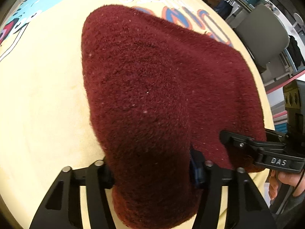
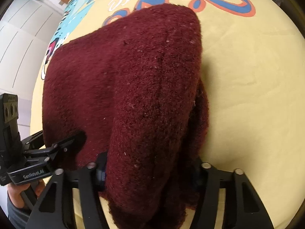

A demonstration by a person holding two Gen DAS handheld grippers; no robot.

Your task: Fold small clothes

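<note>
A fuzzy dark red garment (image 1: 148, 87) lies on a yellow printed cloth, its near edge lifted. My left gripper (image 1: 152, 175) is shut on the garment's near left corner; the fabric bunches between its fingers. My right gripper (image 2: 150, 173) is shut on the near right corner of the same garment (image 2: 133, 87). The right gripper also shows in the left wrist view (image 1: 246, 148), clamped on the garment's edge. The left gripper shows in the right wrist view (image 2: 63, 145), likewise on the edge. The fingertips are hidden by fabric.
The yellow cloth (image 1: 42, 95) carries blue and orange lettering (image 2: 234, 3) and a light blue cartoon print (image 2: 76, 11). A grey chair (image 1: 266, 34) stands past the table's far right edge. White cabinet doors (image 2: 22, 38) lie to the left.
</note>
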